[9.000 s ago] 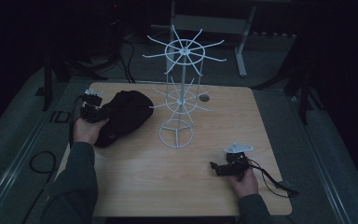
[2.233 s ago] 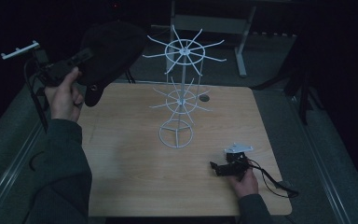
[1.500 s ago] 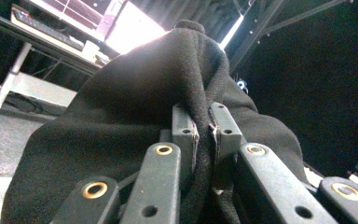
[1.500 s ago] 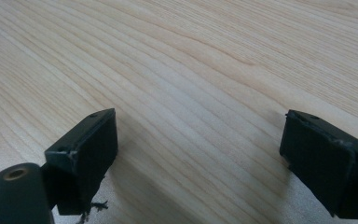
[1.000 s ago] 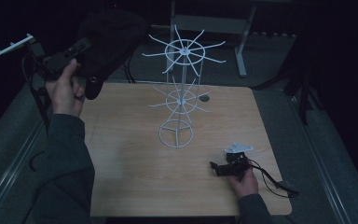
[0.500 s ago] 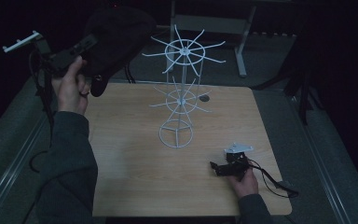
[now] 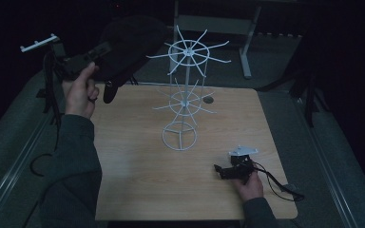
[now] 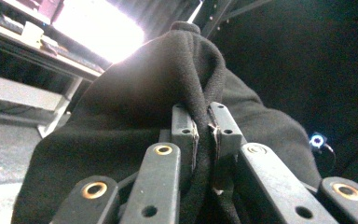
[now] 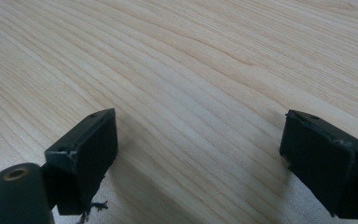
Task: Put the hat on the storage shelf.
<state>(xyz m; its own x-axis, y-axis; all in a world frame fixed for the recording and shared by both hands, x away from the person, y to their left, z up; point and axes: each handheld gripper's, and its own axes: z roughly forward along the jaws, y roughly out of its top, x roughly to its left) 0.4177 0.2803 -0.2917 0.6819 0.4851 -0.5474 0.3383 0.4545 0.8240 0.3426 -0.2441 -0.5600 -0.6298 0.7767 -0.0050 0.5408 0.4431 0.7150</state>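
1. Up at the far left corner of the desk (image 7: 138,190), in the high view, the left claw (image 7: 105,47) is lifted high, carrying a black hat (image 7: 133,47) that hangs beside the top tier of the white wire rack (image 7: 185,95). My read: it's held up there so the hat can be dropped over one of those thin spokes. The rack is all slim wire — two wheels of radiating prongs on a pole, with a ring base standing mid-desk. Near the front right edge, the right claw (image 7: 224,171) rests on the pale wood, well apart from the rack, apparently just parked out of the way.

2. On the left gripper view: the claw (image 8: 203,133) is clenched on a bunched fold of the hat (image 8: 135,116). The fabric looks soft, fleecy and matte, and the pinch on a ridge of cloth lets the rest drape freely.

3. On the right gripper view: the right claw (image 9: 198,154) stands released, jaws wide with nothing between, hovering close over the desk (image 9: 191,70) and its smooth, light wood grain.
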